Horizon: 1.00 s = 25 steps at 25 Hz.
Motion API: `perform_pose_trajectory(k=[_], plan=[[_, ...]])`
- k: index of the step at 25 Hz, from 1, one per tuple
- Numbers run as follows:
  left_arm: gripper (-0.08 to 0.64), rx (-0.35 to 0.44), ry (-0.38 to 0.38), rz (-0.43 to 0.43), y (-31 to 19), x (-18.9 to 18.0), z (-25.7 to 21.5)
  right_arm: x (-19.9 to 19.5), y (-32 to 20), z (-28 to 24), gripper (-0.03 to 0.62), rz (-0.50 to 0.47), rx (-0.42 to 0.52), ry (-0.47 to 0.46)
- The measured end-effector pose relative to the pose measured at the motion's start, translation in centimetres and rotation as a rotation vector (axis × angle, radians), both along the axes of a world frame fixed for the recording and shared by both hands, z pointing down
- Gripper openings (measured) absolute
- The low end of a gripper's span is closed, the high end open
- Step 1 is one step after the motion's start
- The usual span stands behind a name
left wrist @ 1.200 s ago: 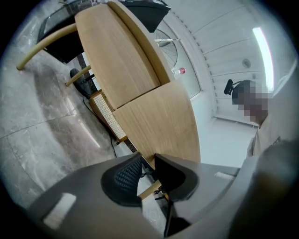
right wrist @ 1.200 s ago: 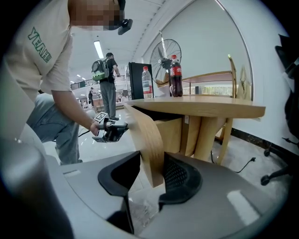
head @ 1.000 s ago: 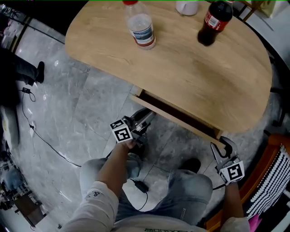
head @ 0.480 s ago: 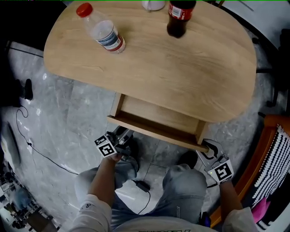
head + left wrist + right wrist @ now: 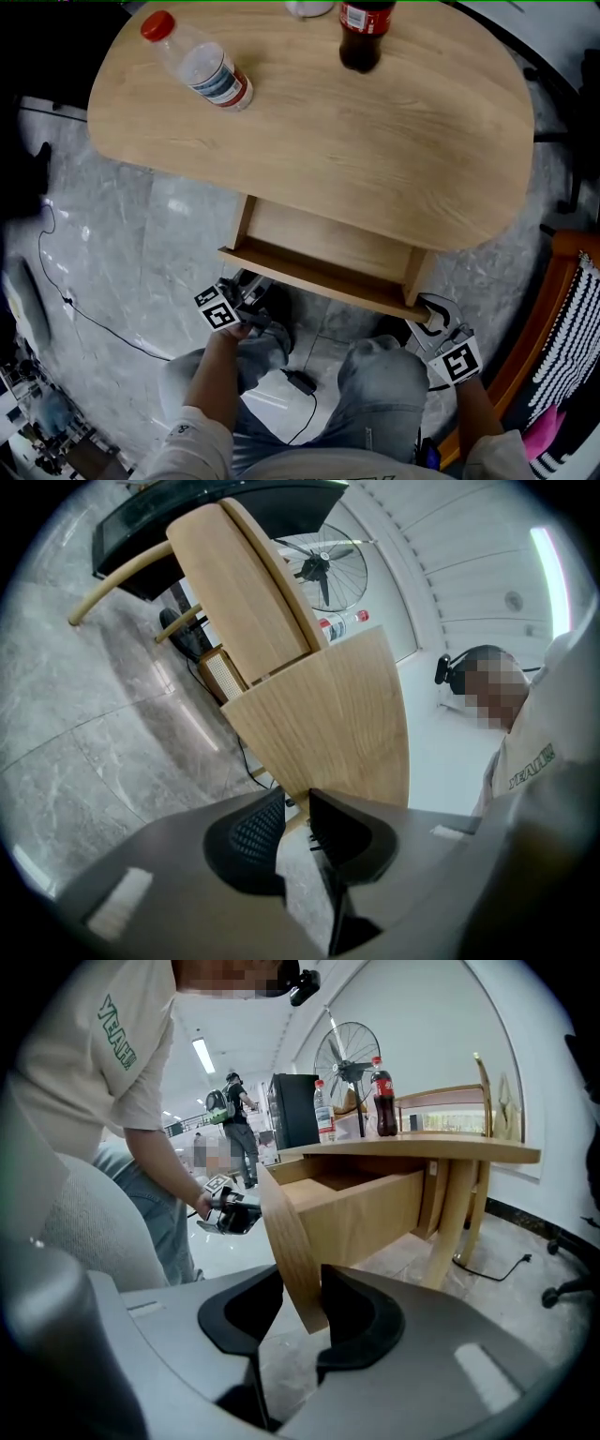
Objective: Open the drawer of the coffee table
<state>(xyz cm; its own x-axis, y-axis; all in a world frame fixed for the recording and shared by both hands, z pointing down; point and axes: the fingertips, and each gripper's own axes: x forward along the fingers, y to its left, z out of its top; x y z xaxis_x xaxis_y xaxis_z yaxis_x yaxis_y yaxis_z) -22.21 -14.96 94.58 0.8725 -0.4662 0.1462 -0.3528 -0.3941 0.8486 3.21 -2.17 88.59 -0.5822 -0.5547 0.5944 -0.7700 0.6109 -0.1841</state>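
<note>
The oval wooden coffee table (image 5: 375, 141) has its drawer (image 5: 323, 234) pulled out toward me, and the inside looks empty. My left gripper (image 5: 248, 289) holds the left end of the drawer front (image 5: 309, 275). In the left gripper view the panel's corner (image 5: 337, 724) runs down into the narrow gap of that gripper (image 5: 298, 822). My right gripper (image 5: 424, 307) is at the front's right end. In the right gripper view the thin panel (image 5: 291, 1241) stands between the jaws of that gripper (image 5: 302, 1312), which grip it.
A clear water bottle (image 5: 202, 66), a cola bottle (image 5: 361, 33) and a white cup (image 5: 309, 7) stand on the tabletop. An orange chair (image 5: 562, 309) is at the right. A cable (image 5: 84, 309) lies on the marble floor. My knees are just below the drawer.
The drawer has slid from barely open to well out of the table. Both grippers drew back toward me with the drawer front; little moved in the last half second.
</note>
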Motion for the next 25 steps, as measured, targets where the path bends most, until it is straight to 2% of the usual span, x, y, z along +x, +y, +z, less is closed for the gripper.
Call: perform_pose_trajectory(k=[14, 17, 20, 25], plan=[[0.049, -0.035, 0.011, 0.047, 1.3, -0.3, 0.5, -0.1, 1.0, 0.4, 0.141, 0.03, -0.048, -0.007], [0.049, -0.058, -0.024, 0.081, 1.2, -0.2, 1.4, -0.4, 1.0, 0.8, 0.155, 0.04, -0.08, -0.021], [0.049, -0.085, -0.084, 0.145, 1.7, 0.3, 2.0, -0.8, 0.9, 1.1, 0.239, 0.051, -0.114, -0.042], [0.049, -0.132, -0.099, 0.226, 3.7, 0.6, 2.1, -0.9, 1.3, 1.0, 0.286, 0.038, -0.149, -0.05]])
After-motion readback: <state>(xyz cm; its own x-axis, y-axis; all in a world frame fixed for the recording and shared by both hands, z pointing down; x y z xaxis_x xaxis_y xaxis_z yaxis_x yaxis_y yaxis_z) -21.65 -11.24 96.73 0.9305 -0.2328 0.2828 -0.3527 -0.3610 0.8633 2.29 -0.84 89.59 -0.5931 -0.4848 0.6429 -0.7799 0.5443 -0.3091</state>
